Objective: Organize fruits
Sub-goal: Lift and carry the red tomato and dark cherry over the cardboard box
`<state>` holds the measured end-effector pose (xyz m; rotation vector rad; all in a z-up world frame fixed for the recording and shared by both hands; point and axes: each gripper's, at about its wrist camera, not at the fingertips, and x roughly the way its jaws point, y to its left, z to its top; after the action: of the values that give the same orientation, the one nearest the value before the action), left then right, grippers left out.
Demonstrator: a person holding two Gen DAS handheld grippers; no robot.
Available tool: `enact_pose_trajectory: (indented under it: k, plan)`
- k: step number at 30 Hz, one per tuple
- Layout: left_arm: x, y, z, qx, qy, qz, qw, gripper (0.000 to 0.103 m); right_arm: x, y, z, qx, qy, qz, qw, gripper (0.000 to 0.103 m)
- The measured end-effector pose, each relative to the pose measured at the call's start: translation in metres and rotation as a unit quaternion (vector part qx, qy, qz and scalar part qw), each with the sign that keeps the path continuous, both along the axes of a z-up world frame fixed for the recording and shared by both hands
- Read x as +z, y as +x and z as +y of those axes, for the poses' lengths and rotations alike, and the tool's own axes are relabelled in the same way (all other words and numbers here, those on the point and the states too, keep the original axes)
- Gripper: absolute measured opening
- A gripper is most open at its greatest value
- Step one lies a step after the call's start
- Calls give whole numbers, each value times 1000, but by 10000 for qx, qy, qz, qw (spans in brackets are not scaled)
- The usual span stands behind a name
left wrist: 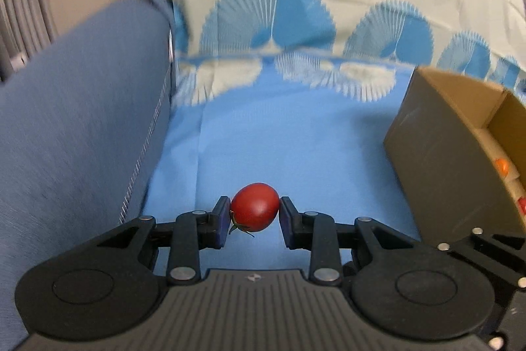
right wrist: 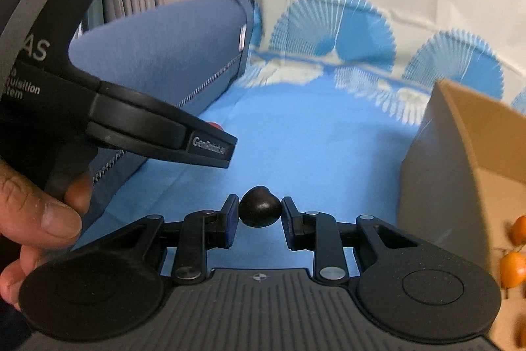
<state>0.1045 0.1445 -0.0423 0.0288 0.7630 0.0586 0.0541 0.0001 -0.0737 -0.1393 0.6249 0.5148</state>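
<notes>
Where legible, hand-held gripper (right wrist: 215,150): "GenRobot.AI"

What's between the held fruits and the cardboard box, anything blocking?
Nothing visible. The left gripper holds a red tomato, the right gripper a dark fruit. Only bare blue cloth lies between them and the cardboard box, whose near wall must be cleared to drop them in.

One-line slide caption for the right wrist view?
Right gripper pinches a dark fruit above blue cloth, cardboard box at right.
</notes>
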Motion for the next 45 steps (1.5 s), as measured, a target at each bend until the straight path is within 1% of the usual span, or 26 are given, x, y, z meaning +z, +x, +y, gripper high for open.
enact_pose_trajectory:
  k: [3,6,10,13,17,23,30,36,41,43,45]
  plan:
    - [10,-7,-5,51,81,-235,9997,35,14,-10,-15,-35,186,-181,9997,29]
    - [15,-12,-9,76,73,-339,9994,35,26,-21,-29,-3,263,-387,9989,29]
    - [25,-22,-15,66,87,-579,9983,35,40,-36,-46,20,312,-648,9974,29]
    - [34,-31,-20,20,50,-776,9970,35,47,-46,-57,-14,365,-811,9960,29]
    - [43,-42,-30,60,-63,-929,9956,35,58,-56,-76,-26,448,-1028,9937,29]
    - [51,-58,-46,-131,71,-1184,9929,35,68,-68,-110,-88,357,-1311,9907,29]
    - [52,-69,-63,-327,48,-1350,9903,36,77,-73,-165,-495,364,-1494,9869,29]
    - [50,-72,-83,-580,-23,-1444,9878,36,88,-70,-219,-876,287,-1488,9846,29]
    - [49,-72,-96,-796,-122,-1498,9854,36,108,-77,-266,-1148,89,-1900,9750,29]
    - [47,-70,-102,-879,-135,-1486,9849,36,110,-75,-286,-1402,82,-1939,9709,29]
    - [44,-68,-108,-936,-131,-1475,9845,36,106,-73,-305,-1691,210,-1859,9677,29]
